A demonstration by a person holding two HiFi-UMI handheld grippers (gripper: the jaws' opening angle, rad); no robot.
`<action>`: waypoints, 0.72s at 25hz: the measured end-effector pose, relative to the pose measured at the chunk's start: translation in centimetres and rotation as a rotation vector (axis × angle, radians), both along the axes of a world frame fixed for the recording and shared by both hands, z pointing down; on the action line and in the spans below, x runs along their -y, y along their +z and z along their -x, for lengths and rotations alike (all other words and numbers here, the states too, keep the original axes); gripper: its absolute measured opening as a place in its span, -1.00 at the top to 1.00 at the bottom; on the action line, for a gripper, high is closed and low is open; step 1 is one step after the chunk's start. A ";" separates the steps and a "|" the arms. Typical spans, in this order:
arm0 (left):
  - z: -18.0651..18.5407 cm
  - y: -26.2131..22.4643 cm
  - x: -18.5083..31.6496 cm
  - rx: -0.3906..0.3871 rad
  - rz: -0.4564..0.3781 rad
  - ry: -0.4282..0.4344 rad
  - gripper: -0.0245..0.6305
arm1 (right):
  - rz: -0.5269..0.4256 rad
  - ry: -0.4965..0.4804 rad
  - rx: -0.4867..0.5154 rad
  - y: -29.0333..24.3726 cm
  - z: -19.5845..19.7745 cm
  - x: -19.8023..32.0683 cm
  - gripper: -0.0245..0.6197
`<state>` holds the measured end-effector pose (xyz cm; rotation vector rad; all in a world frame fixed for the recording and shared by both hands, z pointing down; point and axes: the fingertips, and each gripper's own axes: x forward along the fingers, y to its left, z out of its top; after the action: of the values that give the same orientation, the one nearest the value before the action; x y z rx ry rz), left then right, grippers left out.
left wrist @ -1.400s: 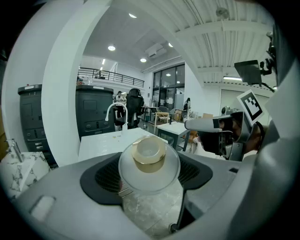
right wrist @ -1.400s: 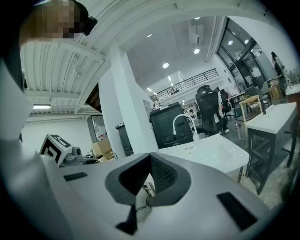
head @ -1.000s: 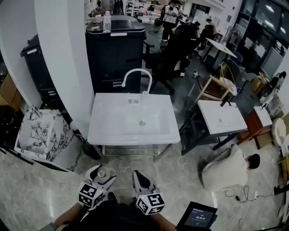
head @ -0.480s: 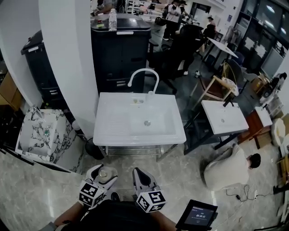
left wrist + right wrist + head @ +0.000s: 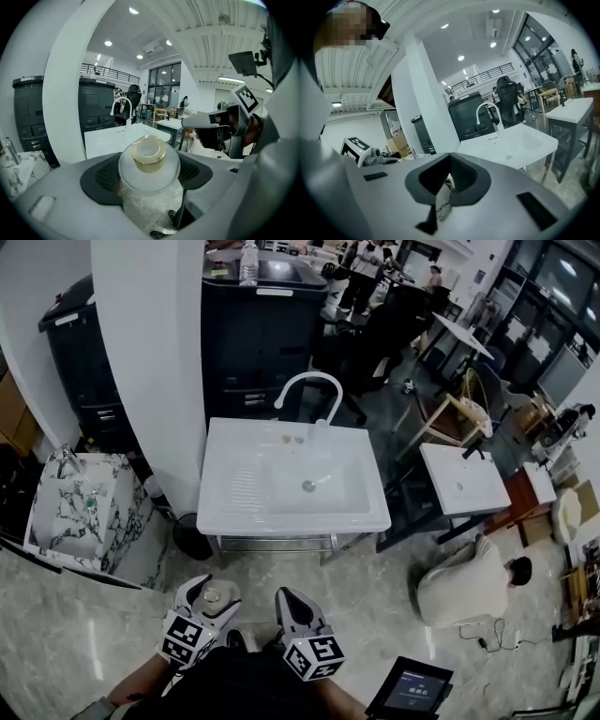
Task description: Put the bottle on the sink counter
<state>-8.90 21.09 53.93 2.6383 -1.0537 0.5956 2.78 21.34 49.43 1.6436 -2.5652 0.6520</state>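
Bottle (image 5: 149, 159) clamped in left gripper (image 5: 212, 592) jaws, right gripper (image 5: 289, 602) clenched empty; pillar (image 5: 150, 362) flanks sink counter (image 5: 234, 491) ahead.

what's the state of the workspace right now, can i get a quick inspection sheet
surface: white sink counter ahead, faucet at its back; nothing loose seen on it
job's things: bottle held cap up, not yet on the counter
clutter: second bottle on the black cabinet; tablet at lower right
grippers: left gripper shut on the bottle; right gripper shut, empty
cables: one cable on the floor by the crouching person
surroundings: marble sink to the left, smaller white sink to the right
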 end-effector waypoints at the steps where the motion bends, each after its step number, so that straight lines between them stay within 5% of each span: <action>1: 0.1 0.2 0.2 -0.004 0.004 -0.001 -0.11 | 0.005 0.001 0.000 0.2 0.1 0.1 0.94; 18: -2.5 2.2 8.9 0.006 0.052 -0.108 -0.11 | 0.020 -0.107 0.032 1.4 -2.5 10.9 0.94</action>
<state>-6.37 12.19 56.18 2.5184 -1.1580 0.5997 5.25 10.44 50.79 1.4895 -2.6375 0.6994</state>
